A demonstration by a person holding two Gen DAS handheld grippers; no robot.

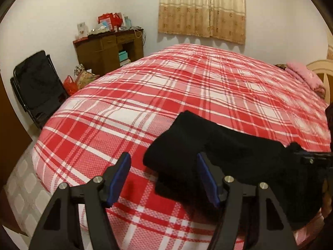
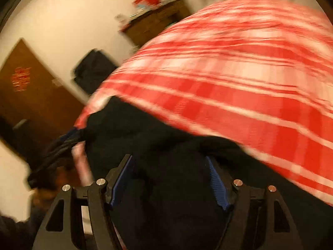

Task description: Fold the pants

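Black pants [image 1: 218,145] lie folded in a thick bundle on the near right part of the red plaid bed [image 1: 187,87]. My left gripper [image 1: 163,179] is open just above the bed at the bundle's left end, its right finger against the cloth. My right gripper shows at the right edge of the left wrist view [image 1: 312,159], at the pants' right end. In the blurred right wrist view my right gripper [image 2: 170,179] is open, with the black pants [image 2: 166,137] between and under its fingers. The left gripper [image 2: 62,143] is a dark blur at the left.
The bed's near-left corner and floor [image 1: 22,179] are to the left. A black folding chair [image 1: 39,87], red bags and a brown desk [image 1: 108,50] stand by the far wall. A pink pillow [image 1: 303,77] lies at the headboard. A brown door [image 2: 31,95] shows in the right wrist view.
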